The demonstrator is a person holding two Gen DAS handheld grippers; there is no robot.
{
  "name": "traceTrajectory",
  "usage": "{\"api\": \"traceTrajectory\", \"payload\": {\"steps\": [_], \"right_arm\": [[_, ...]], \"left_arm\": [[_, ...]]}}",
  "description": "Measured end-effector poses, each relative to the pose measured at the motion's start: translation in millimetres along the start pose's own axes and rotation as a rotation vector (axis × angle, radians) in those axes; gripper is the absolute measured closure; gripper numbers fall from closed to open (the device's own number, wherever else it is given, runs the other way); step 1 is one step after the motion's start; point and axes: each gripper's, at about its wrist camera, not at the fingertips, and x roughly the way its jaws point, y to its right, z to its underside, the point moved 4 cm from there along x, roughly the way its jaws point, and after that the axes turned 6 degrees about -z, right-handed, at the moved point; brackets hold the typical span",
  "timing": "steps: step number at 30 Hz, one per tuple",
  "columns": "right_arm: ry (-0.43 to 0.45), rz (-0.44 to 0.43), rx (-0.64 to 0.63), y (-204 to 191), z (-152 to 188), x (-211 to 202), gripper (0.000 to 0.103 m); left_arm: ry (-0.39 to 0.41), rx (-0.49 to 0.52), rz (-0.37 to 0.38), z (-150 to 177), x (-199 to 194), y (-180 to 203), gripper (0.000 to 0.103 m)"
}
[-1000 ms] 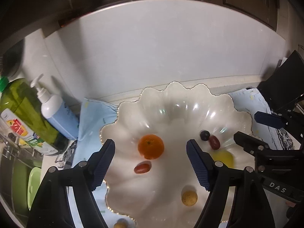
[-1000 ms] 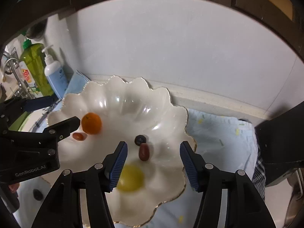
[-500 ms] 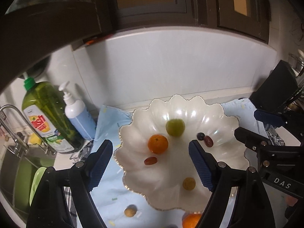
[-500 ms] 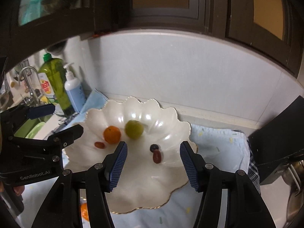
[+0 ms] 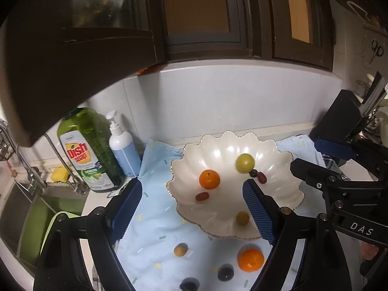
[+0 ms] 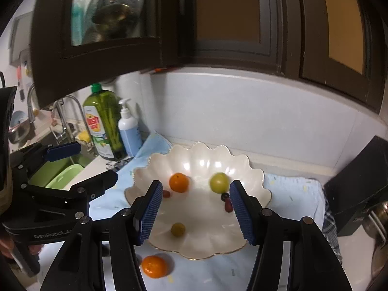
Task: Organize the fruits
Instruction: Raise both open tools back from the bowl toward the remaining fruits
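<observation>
A white scalloped bowl (image 5: 286, 194) (image 6: 208, 249) sits on a light blue cloth (image 5: 155, 225). In it lie an orange (image 5: 209, 179) (image 6: 178, 182), a green fruit (image 5: 245, 162) (image 6: 219, 182), a blueberry (image 5: 253, 173), two red fruits (image 5: 202, 196) (image 5: 261, 177) and a small yellow-brown fruit (image 5: 242, 218) (image 6: 178, 229). On the cloth in front lie a second orange (image 5: 250, 260) (image 6: 154, 266), a small tan fruit (image 5: 180, 251) and two dark grapes (image 5: 225, 273). My left gripper (image 5: 192, 213) and right gripper (image 6: 195, 213) are both open, empty, held above and in front of the bowl.
A green dish soap bottle (image 5: 88, 150) and a white-and-blue pump bottle (image 5: 123, 150) stand left of the cloth, by a sink (image 5: 36, 220) with a faucet. A black box (image 5: 339, 123) stands at the right. Dark wall cabinets (image 6: 218, 24) hang overhead.
Both grippers have pulled up and back from the bowl. The green fruit has rolled from the bowl's near right to its far side. Fruits on the cloth have come into view.
</observation>
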Motion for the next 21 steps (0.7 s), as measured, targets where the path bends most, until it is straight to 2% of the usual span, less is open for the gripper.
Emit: {"api": "traceTrajectory", "payload": {"steps": [11,21], "right_arm": [[0.053,-0.028,-0.048,-36.8,4.9,-25.0,0.044],[0.042,-0.045,-0.104,-62.2,28.6,-32.6,0.044]], "left_arm": [[0.064,-0.010,-0.041,15.0,-45.4,-24.7,0.015],[0.022,-0.013,-0.042,47.6,-59.7,-33.1,0.015]]}}
